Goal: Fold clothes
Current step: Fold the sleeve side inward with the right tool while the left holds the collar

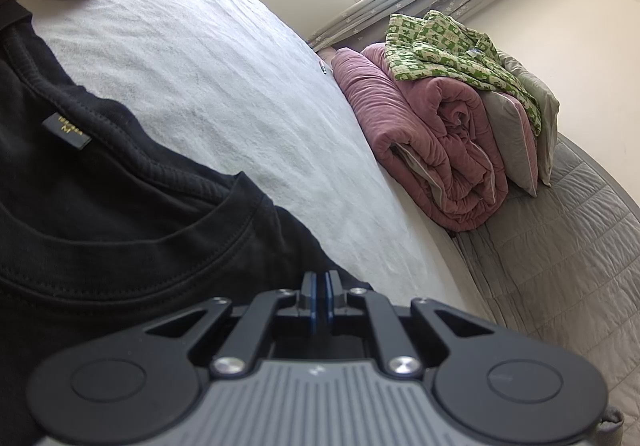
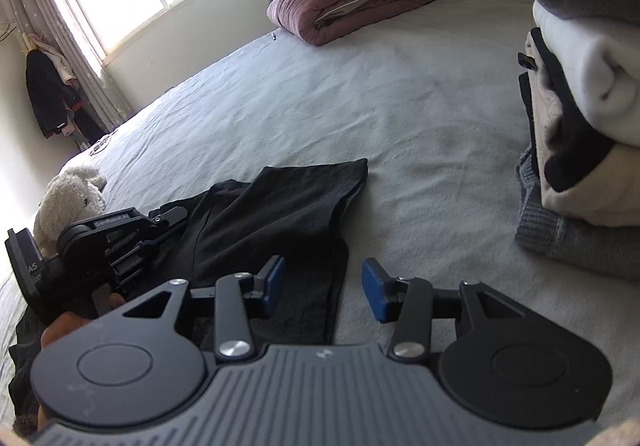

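my left gripper [image 1: 317,294] has its jaws pressed together at the black t-shirt [image 2: 280,213], near the collar. my right gripper [image 2: 323,286], jaws spread, hovers over the shirt's near right edge; the shirt's length runs far-right across the bed [image 2: 400,105].

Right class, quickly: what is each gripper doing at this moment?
Left gripper: jaws shut on the black T-shirt.
Right gripper: jaws open, holding nothing.

Your left gripper [image 1: 317,296] & right gripper [image 2: 323,288]: black linkage arms, blue pads, silver screws, ribbed grey body w/ round black discs.
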{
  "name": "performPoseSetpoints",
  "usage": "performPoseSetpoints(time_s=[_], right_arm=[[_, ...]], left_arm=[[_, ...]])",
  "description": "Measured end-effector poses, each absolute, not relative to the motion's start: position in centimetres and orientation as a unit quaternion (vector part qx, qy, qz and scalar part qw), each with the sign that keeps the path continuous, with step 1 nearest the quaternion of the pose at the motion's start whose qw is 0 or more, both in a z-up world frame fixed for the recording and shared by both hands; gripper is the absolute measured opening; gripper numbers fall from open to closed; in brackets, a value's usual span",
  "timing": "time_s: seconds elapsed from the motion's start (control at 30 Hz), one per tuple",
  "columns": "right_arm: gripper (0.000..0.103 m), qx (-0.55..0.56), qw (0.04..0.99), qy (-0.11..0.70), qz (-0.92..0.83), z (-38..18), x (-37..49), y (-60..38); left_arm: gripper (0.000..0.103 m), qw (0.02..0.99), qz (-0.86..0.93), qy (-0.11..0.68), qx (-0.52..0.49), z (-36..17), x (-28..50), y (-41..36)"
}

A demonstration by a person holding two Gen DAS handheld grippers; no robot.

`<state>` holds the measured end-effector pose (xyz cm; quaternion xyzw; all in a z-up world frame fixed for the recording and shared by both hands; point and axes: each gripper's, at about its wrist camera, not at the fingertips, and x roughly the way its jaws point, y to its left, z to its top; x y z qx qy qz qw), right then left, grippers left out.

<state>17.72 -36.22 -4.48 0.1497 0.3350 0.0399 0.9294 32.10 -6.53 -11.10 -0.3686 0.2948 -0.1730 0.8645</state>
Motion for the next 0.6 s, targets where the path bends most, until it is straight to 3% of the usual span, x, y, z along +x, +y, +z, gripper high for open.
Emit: performPoseSetpoints(time_s=[0.1,0.27,0.6], right_arm=[[0.050,0.135,0.927,0.342,0.076,-3.6,16.1,-35.5],[0.051,-0.007,0.933,0.339,0.120,-3.5,14.4,-32.9],[0.051,0.109,0.939,0.303,0.125,-6.0,14.7,-35.1]], left_arm=[[0.007,0.865,-0.173,0.295,-0.368,-11.1,32.1,-6.5],[0.007,0.864,-0.173,0.295,-0.369,-11.1,32.1,-6.5],[0.007,0.867,-0.176,0.292,-0.363,-10.9,31.9,-6.6]])
